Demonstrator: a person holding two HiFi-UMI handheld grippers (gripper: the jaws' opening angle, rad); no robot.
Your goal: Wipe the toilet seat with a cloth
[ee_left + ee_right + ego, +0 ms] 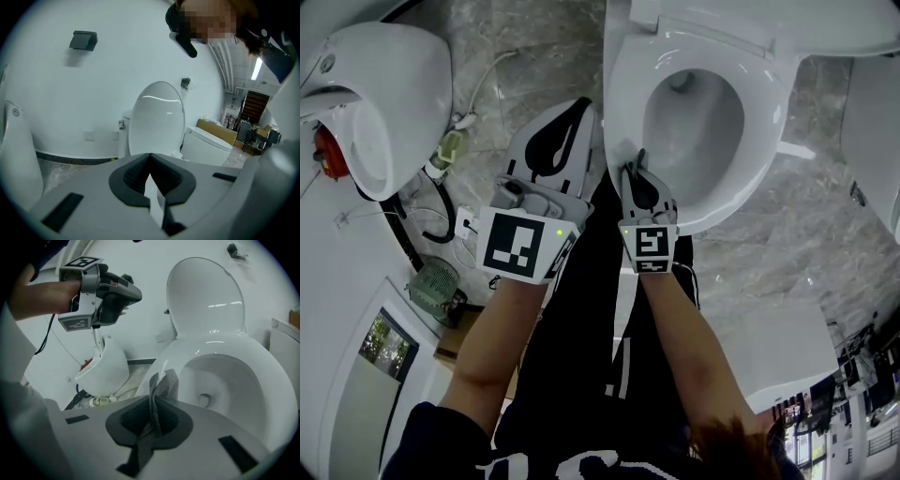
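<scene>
Right gripper [158,400] tight on grey cloth [167,383], seemingly against toilet seat [220,345] near rim.

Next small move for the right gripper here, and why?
Probably slide the cloth along the toilet seat rim: the right gripper is shut on the cloth, its tip at the seat's near edge, and the lid is up.

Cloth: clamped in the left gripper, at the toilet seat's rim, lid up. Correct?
Wrong gripper. The cloth is clamped in the right gripper, as the right gripper view shows, at the toilet seat's rim, lid up.
</scene>
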